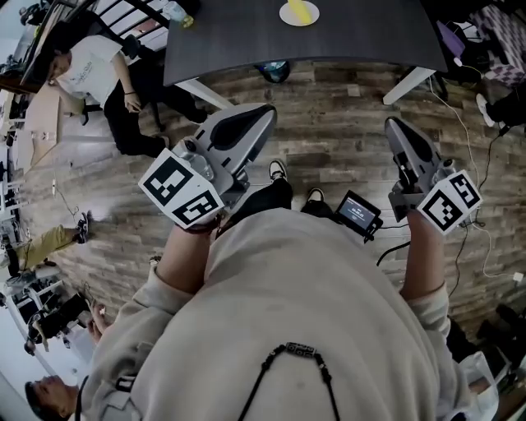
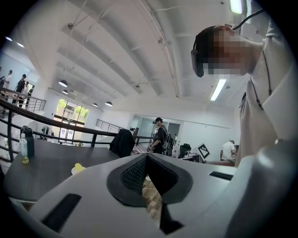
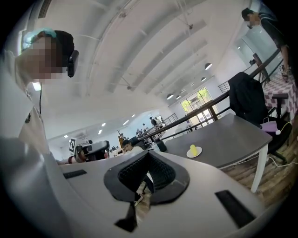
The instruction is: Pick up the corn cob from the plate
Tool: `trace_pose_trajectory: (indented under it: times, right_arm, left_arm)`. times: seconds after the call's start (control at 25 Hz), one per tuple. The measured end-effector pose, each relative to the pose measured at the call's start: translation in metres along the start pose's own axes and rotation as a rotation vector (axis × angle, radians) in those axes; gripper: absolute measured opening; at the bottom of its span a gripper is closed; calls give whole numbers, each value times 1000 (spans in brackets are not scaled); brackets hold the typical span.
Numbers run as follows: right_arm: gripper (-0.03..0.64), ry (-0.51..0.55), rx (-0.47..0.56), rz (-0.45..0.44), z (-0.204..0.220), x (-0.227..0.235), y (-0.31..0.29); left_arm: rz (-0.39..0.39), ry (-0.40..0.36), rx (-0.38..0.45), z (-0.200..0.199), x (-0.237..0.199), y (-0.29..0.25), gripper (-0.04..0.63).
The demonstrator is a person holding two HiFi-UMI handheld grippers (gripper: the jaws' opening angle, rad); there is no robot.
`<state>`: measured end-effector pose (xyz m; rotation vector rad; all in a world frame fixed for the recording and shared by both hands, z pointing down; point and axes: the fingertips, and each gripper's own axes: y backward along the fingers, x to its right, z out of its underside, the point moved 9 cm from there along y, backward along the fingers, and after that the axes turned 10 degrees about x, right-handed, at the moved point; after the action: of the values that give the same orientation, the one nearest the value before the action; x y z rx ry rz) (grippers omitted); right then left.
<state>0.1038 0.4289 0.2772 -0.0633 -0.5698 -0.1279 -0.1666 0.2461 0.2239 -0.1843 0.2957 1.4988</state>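
**Item: corn cob** (image 1: 302, 11). Yellow, lying on a small pale plate (image 1: 285, 14). The plate sits on the dark grey table (image 1: 345, 37), well in from the table's near edge. No tool touches it.

**Left gripper** (image 1: 267, 111). Held off the table, short of its near edge and over the wood floor (image 1: 329, 123). The tongs are pressed together at the tip with nothing between them. It points roughly level toward the table.

**Right gripper** (image 1: 393, 123). Also short of the table's near edge, opposite the white table leg (image 1: 408, 85). The tongs are closed and empty. In its own view the cob shows to the right of the jaw line, not in line with it.

**Other items.**
- A bottle (image 1: 177, 12) stands near the table's left end.
- A seated person (image 1: 99, 70) is on the floor off the table's left corner.
- Cables (image 1: 460, 107) trail on the floor off the table's right side.

**Hazards (judged).**
- Both tongs are shut, so reaching the cob like this would shove it rather than take it. One pair must spread first.
- The cob is rounded and would likely roll off the plate under a glancing or off-centre pinch.
- The plate looks light, so a low approach could push it along the table.
- The cob lies well in from the edge, so a long reach is needed, and a forearm could strike the table rim.
- The cables and table leg are snag points for feet on the way in.
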Motion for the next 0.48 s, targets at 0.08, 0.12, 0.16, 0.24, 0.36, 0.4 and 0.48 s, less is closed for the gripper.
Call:
trace_pose_trajectory:
  times: [0.08, 0.12, 0.16, 0.24, 0.36, 0.4, 0.48]
  right_arm:
    - [15, 19, 7, 12, -6, -2, -3]
    - [15, 24, 14, 21, -8, -2, -4]
    - [15, 27, 23, 35, -10, -1, -5]
    - [15, 29, 41, 64, -13, 0, -8]
    - [15, 48, 33, 84, -18, -2, -20]
    - [15, 58, 27, 89, -18, -3, -26]
    - [15, 72, 22, 102, -20, -4, -35]
  left_arm:
    - [21, -11, 2, -3, -9, -7, -3]
    - [34, -16, 4, -3, -13, -11, -3]
    - [49, -20, 5, -3, -17, -15, -3]
    - [82, -21, 5, -4, -28, -26, -3]
    - [134, -33, 6, -10, -46, -35, -3]
    - [147, -41, 3, -11, -52, -36, -3]
    - [166, -44, -1, -10, -64, -35, -3]
